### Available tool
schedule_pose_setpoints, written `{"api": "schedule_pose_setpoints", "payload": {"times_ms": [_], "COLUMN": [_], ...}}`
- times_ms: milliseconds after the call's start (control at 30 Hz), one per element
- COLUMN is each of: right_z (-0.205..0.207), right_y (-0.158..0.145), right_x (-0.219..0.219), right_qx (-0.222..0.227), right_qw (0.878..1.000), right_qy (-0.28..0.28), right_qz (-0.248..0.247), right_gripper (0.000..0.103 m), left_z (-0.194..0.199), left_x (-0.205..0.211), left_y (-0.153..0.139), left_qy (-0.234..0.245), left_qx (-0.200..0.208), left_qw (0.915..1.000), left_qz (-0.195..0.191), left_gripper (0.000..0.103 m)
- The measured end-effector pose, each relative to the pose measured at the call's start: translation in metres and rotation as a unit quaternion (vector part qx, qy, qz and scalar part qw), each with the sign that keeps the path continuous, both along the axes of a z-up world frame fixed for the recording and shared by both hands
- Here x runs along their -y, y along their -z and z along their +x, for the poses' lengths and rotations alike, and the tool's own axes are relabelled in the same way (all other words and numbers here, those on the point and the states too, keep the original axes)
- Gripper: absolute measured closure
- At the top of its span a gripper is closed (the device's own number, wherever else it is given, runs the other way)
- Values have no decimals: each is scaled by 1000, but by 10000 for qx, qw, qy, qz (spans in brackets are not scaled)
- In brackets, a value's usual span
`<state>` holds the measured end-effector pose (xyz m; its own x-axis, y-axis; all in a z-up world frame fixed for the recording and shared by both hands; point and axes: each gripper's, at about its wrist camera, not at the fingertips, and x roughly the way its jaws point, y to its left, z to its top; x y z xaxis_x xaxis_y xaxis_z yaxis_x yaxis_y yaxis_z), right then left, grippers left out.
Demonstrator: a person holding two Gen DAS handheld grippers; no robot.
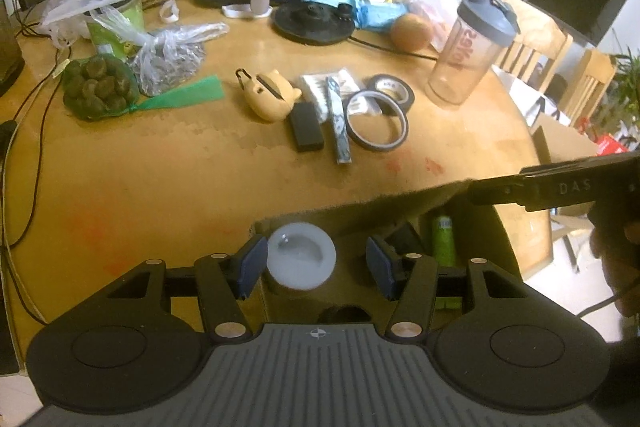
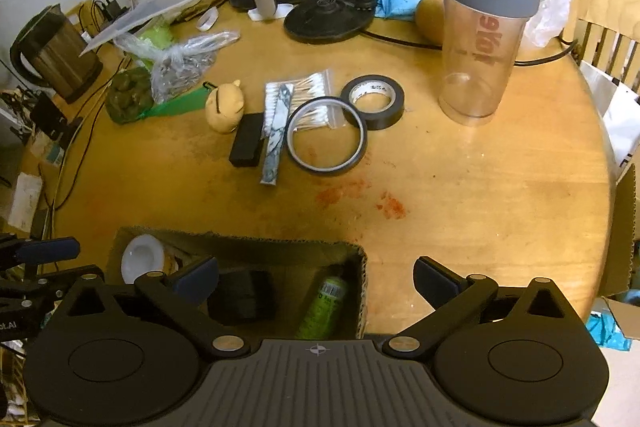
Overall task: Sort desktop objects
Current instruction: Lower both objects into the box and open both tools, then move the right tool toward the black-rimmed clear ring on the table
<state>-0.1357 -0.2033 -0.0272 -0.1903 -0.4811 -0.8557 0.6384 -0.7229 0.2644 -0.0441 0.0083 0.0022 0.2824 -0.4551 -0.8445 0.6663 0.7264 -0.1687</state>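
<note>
Cardboard: brown box (image 2: 240, 247) sits at the near edge of the round wood table (image 2: 480, 207). It's the sorting bin, I think.
In box: white round thing (image 1: 301, 255), a green tube (image 2: 324, 307), a black block (image 2: 244, 295).
L gripper (image 1: 316, 265): over the box, pads partly apart. White round thing lies between them w/ gaps on both sides, so not pinched. Looks let go.
R gripper (image 2: 316, 281): spread as wide as it goes, nothing in it. Hangs over the box's right end, above the green tube.
Still on table: bear-shaped case (image 2: 226, 107), black box (image 2: 248, 141), marble-look stick (image 2: 276, 143), bag of cotton swabs (image 2: 308, 95), thin tape ring (image 2: 326, 135), black tape roll (image 2: 374, 101). All bunched in the middle, well apart from the cardboard box.
Tall stuff: shaker bottle (image 2: 480, 39) stands upright, off to the right of the tapes. Can't tell if it's part of the job.
Step now: drop-off looks done for both grippers. Some things are in, abt six are left.
Next move, my guess: lift a gripper clear of the box wall, reach fwd to the bunch. Thin tape ring & marble-look stick are nearest.
Needs care: things touch or overlap. The thin ring lies on the swab bag, the stick leans by the black box. Pick 1 w/o dragging its neighbor.
</note>
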Motion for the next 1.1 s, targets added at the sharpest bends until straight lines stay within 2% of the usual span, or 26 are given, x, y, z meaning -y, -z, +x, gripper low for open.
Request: {"api": "schedule_pose_setpoints", "payload": {"times_ms": [133,300,400,533,600,633,800,1100], "right_z": [-7,-12,-18,-30,-36,-38,-44,-57], "right_y": [-2,-4,-2,3,5,6,11,19], "right_x": [-2,-7,-5,-3,-4,-4,1,16], "right_qx": [-71,-678,-792,-600,-412,-354,-326,-382], "right_qw": [10000,9974,9968,9981,9989,9991,9990,9961], "right_qy": [53,179,12,-154,-178,-173,-299,-788], "right_qz": [-10,-175,-61,-22,-101,-133,49,-42], "right_gripper": [0,0,0,0,0,0,0,0], "left_z": [4,4,2,2,3,2,4,5], "left_x": [2,8,12,17,19,19,19,22], "left_y": [-4,-6,-7,-9,-9,-9,-9,-7], "left_qy": [-125,-260,-274,-283,-329,-363,-490,-626], "left_qx": [89,358,503,574,584,615,564,378], "left_qw": [9999,9990,9983,9980,9977,9974,9972,9973], "left_qz": [-70,-95,-72,-9,20,15,26,98], "left_gripper": [49,49,49,47,31,30,30,30]}}
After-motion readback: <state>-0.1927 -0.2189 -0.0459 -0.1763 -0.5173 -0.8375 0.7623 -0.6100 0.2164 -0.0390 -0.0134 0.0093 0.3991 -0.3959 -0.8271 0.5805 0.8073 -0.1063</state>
